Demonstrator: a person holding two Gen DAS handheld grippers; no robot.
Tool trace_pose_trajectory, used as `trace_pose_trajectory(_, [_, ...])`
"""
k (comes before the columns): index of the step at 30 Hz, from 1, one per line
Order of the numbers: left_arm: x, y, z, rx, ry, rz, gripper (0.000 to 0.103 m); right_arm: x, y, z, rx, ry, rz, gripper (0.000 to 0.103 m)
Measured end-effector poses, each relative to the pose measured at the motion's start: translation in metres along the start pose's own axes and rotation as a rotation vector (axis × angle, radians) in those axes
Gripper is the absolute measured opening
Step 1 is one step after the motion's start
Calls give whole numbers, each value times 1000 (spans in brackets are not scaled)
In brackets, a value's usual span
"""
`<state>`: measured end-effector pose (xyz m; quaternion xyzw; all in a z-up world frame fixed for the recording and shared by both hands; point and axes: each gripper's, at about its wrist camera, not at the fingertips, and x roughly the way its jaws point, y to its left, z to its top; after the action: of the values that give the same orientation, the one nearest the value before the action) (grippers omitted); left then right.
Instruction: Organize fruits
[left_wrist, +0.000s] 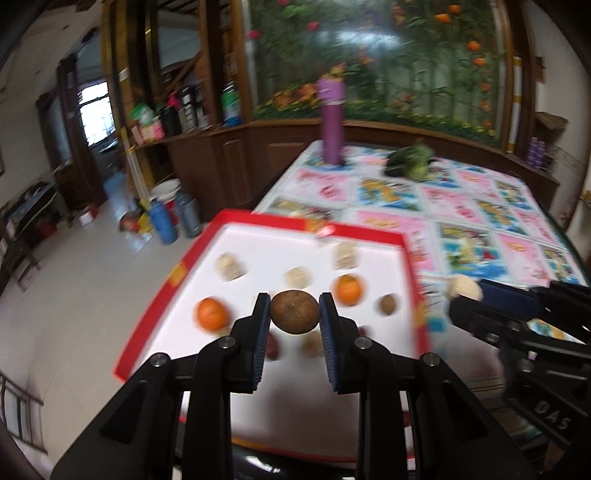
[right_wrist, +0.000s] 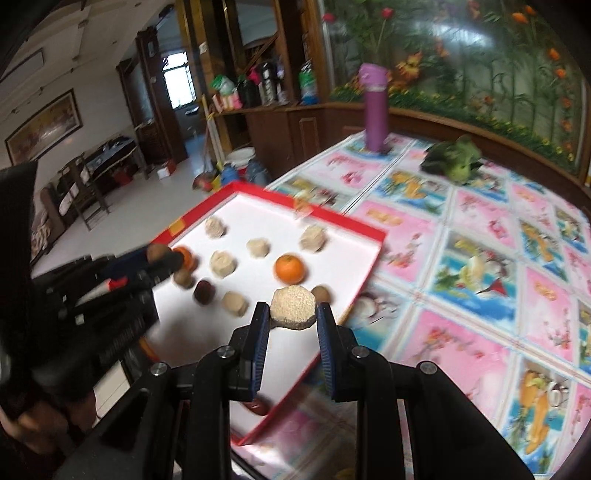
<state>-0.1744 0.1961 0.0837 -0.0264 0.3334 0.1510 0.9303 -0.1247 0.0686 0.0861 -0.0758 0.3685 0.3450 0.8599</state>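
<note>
A red-rimmed white tray (left_wrist: 369, 238) (right_wrist: 354, 225) lies at the table's left edge. On it lie two oranges (left_wrist: 211, 314) (left_wrist: 347, 290) (right_wrist: 290, 268), several beige lumpy pieces (left_wrist: 229, 266) (right_wrist: 222, 263), small brown fruits (left_wrist: 387, 304) (right_wrist: 320, 294) and a dark red fruit (right_wrist: 204, 291). My left gripper (left_wrist: 294, 314) is shut on a brown round fruit (left_wrist: 294, 311) above the tray; it also shows in the right wrist view (right_wrist: 162, 256). My right gripper (right_wrist: 293, 309) is shut on a beige lumpy piece (right_wrist: 293, 306) above the tray's right edge; it also shows in the left wrist view (left_wrist: 466, 291).
The table wears a pink and blue picture cloth (right_wrist: 480, 236). A purple bottle (left_wrist: 331, 122) (right_wrist: 375, 107) and a green vegetable (left_wrist: 410, 160) (right_wrist: 454, 160) stand at the far end. Left of the table is open floor with blue bottles (left_wrist: 162, 221) and a bucket.
</note>
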Motion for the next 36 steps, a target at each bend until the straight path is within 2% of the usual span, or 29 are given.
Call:
trace_pose_trajectory(2, [7,19,-5,-25,22,45,28,10,7,-4,-18,28,17,25])
trace_pose_trajectory(6, [19,40,-16,-43,74,86,28,30,15,-8,-17,97,60,25])
trace_pose_trajectory(11, [35,45,-23,-49,135,74,28,61,19,-13,11,208,97,25])
trace_pose_trajectory(14, [43,41,-26,-52,172,49,28,70,20,-14,18,237,106,25])
trace_pose_trajectory(22, [58,33,-32,-47,222,50,29,72,25,-13,-42,222,54,26])
trace_pose_trajectory(25, [60,32,-30,-41,226,54,29,70,25,-11,-60,215,58,30])
trace_pose_trajectory(28, [61,34,-29,-46,235,72,45,57,28,-10,-89,169,56,33])
trace_pose_trajectory(29, [60,35,-30,-50,240,72,56,51,29,-9,-101,149,52,35])
trace_pose_trajectory(30, [59,35,-30,-50,239,79,63,45,30,-9,-111,127,46,36])
trace_pose_trajectory(36, [28,29,-23,-29,151,123,64,0,29,-7,-124,-10,28,36])
